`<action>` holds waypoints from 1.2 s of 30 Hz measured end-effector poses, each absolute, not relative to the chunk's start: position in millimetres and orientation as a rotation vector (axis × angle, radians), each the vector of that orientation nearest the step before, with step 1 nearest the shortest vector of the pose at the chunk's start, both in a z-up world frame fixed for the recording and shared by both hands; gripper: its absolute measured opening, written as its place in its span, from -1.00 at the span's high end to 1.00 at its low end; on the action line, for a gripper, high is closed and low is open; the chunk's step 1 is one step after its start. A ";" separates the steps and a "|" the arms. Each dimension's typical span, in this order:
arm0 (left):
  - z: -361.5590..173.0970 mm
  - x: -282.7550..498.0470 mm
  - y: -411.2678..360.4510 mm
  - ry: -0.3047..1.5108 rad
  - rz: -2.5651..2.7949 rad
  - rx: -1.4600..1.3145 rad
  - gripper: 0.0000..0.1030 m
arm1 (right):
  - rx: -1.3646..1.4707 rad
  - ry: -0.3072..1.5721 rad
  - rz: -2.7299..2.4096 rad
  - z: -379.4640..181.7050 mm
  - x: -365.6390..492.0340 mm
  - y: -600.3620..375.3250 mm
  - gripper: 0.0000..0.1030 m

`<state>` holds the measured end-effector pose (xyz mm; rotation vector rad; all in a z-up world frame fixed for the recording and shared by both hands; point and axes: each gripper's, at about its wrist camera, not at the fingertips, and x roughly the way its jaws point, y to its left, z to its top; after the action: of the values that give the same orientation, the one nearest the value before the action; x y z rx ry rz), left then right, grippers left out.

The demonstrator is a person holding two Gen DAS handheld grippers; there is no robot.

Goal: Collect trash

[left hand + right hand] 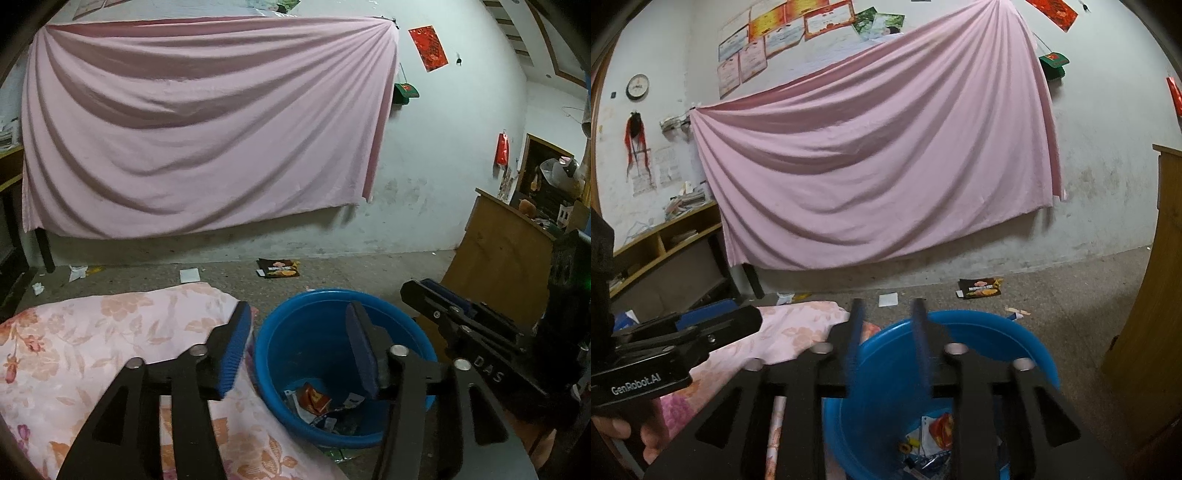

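Note:
A blue plastic bucket (269, 354) stands on the floor beside a floral cloth; it also shows in the right wrist view (1030, 347). Wrappers lie in its bottom (314, 400) (942, 428). My left gripper (295, 343) is open and empty, above the bucket's left rim. My right gripper (888, 332) is open and empty over the bucket; it shows at the right of the left wrist view (443, 306). On the floor near the wall lie a black snack packet (279, 268) (979, 288), a white paper (189, 275) (888, 299) and crumpled white scraps (77, 272).
A floral-covered surface (92, 339) (790, 325) lies left of the bucket. A wooden cabinet (506, 258) (1145, 314) stands at the right. A pink sheet (203, 129) hangs on the wall. A wooden shelf (665, 251) is at the left.

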<state>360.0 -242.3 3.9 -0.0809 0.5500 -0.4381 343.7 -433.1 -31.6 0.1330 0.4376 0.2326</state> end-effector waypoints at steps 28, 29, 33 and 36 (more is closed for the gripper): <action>12.2 324.6 -187.4 0.468 -0.212 -0.113 -0.91 | 0.132 0.333 0.176 -20.4 313.2 -425.6 -1.00; 12.3 321.5 -185.2 0.461 -0.209 -0.114 -0.91 | 0.127 0.328 0.178 -20.6 311.6 -424.9 -1.00; 13.3 312.2 -178.4 0.444 -0.202 -0.125 -0.91 | 0.107 0.291 0.178 -18.5 299.3 -420.9 -1.00; 14.6 304.8 -173.8 0.432 -0.196 -0.130 -0.91 | 0.108 0.262 0.176 -17.0 289.4 -420.3 -1.00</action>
<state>304.8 -173.8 14.6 -0.1304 0.4323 -0.1965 289.4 -420.3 -17.0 0.1080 0.2620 0.1758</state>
